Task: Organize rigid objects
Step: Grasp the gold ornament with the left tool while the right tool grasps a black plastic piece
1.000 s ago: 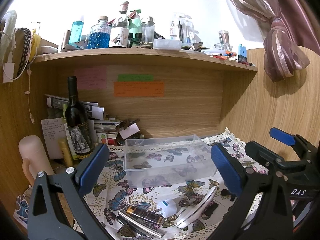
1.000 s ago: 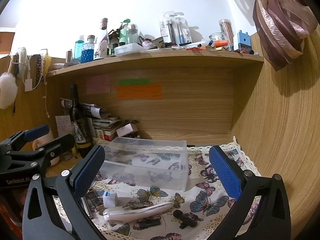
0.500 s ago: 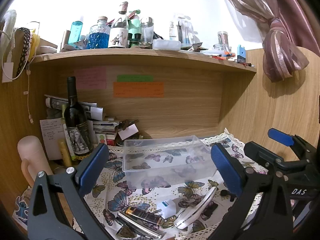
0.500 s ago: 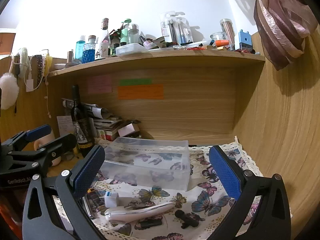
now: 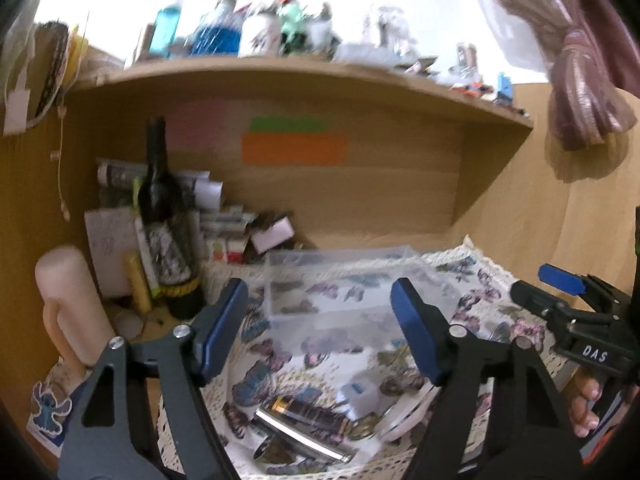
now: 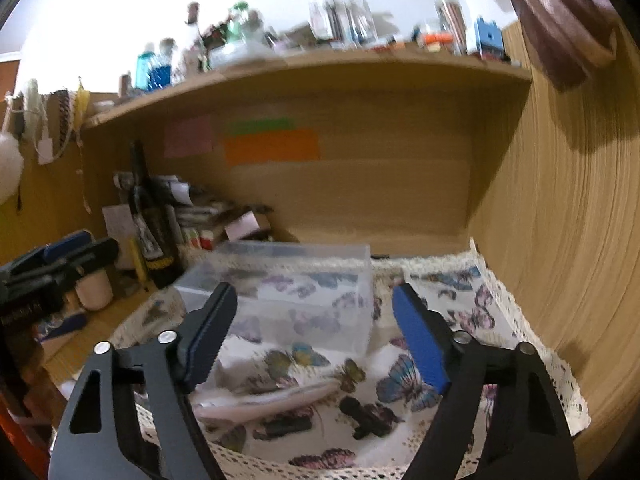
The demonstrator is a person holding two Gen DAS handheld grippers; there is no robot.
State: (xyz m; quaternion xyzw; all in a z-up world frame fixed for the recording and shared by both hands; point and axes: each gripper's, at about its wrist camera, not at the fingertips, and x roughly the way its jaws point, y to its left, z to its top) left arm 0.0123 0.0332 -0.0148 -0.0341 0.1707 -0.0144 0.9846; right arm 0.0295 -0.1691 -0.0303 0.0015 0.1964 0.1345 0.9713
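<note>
Left gripper (image 5: 320, 330) closing, empty — clear box (image 5: 344, 292) beyond

A wooden desk (image 5: 132, 334) carries a butterfly-print cloth (image 6: 452, 292) with a lace edge; a dark wine bottle (image 5: 164, 216) and a cream cylinder (image 5: 68, 300) stand on the bare wood beside it. On the cloth rest a clear plastic box (image 6: 296, 284), a metallic bar (image 5: 304, 428), a white curved piece (image 6: 264, 400) and a small black object (image 6: 368, 418).

Motion blur smears the bottles (image 5: 240, 36) on the shelf (image 5: 304, 72) and the sticky notes (image 6: 272, 146) beyond reading.
</note>
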